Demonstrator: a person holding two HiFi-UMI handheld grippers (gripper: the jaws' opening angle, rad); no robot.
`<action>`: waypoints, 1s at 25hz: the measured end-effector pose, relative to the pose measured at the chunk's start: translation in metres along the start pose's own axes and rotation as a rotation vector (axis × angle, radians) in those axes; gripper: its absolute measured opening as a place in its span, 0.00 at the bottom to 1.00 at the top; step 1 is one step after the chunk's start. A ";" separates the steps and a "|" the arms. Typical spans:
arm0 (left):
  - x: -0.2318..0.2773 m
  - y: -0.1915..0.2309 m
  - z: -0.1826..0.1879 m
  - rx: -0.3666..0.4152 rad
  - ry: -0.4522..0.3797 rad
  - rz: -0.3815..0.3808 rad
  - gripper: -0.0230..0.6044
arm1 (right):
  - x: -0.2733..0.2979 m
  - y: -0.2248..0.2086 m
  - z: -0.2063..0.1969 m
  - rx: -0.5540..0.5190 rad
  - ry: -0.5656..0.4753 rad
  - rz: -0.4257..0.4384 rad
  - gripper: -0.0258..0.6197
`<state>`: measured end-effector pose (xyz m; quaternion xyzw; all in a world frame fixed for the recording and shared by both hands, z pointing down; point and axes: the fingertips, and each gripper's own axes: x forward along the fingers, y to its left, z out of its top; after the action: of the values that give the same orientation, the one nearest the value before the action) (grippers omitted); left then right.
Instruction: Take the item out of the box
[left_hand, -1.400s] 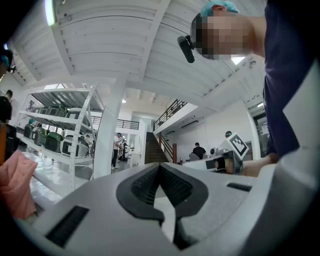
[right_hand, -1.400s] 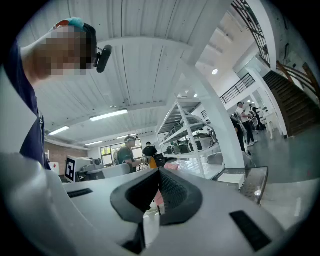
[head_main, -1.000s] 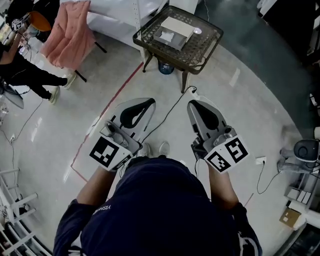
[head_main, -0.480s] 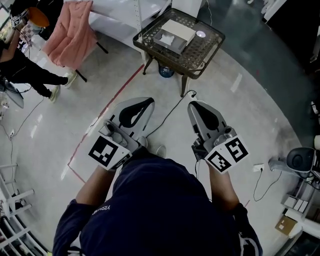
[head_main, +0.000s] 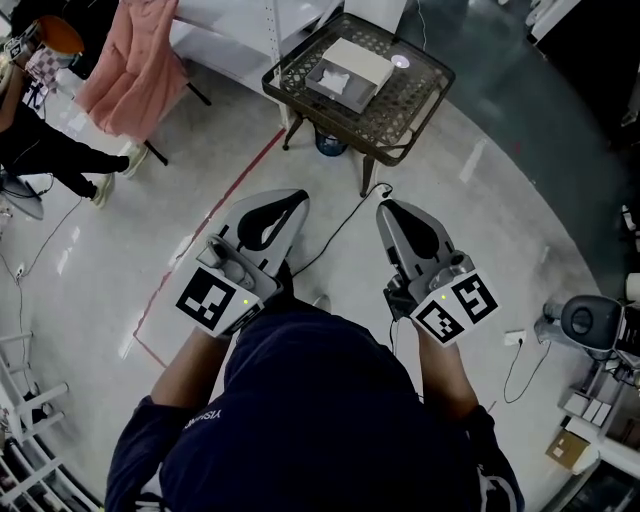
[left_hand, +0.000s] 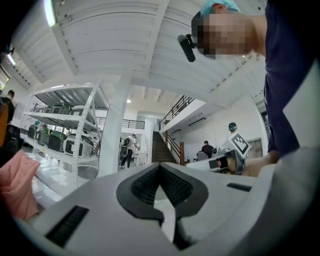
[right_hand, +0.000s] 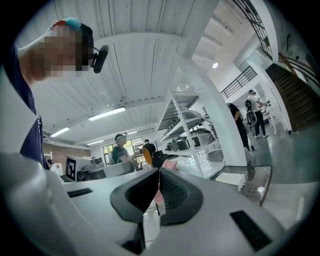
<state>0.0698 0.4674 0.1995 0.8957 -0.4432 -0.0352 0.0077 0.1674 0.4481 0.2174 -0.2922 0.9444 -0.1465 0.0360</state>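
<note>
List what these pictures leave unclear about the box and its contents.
- Head view: the box on the table is too small and far off to tell what it holds.
- Right gripper view: the box shows only side-on, so its own wall hides the inside.
- Left gripper view: the left gripper fills the lower frame, and no box shows.

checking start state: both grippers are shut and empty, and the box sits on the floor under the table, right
No: the head view shows the box on top of the table, not the floor. The left gripper and right gripper are shut and empty.
</note>
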 end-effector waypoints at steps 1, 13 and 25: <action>0.003 0.007 -0.001 -0.003 -0.001 -0.002 0.05 | 0.006 -0.004 0.000 0.001 0.003 -0.003 0.08; 0.080 0.169 -0.020 -0.049 0.030 -0.078 0.05 | 0.160 -0.081 -0.001 0.044 0.046 -0.083 0.08; 0.156 0.295 -0.038 -0.082 0.085 -0.197 0.05 | 0.284 -0.152 0.012 0.073 0.060 -0.200 0.08</action>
<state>-0.0672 0.1640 0.2424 0.9345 -0.3505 -0.0158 0.0597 0.0173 0.1658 0.2558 -0.3787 0.9052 -0.1926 0.0034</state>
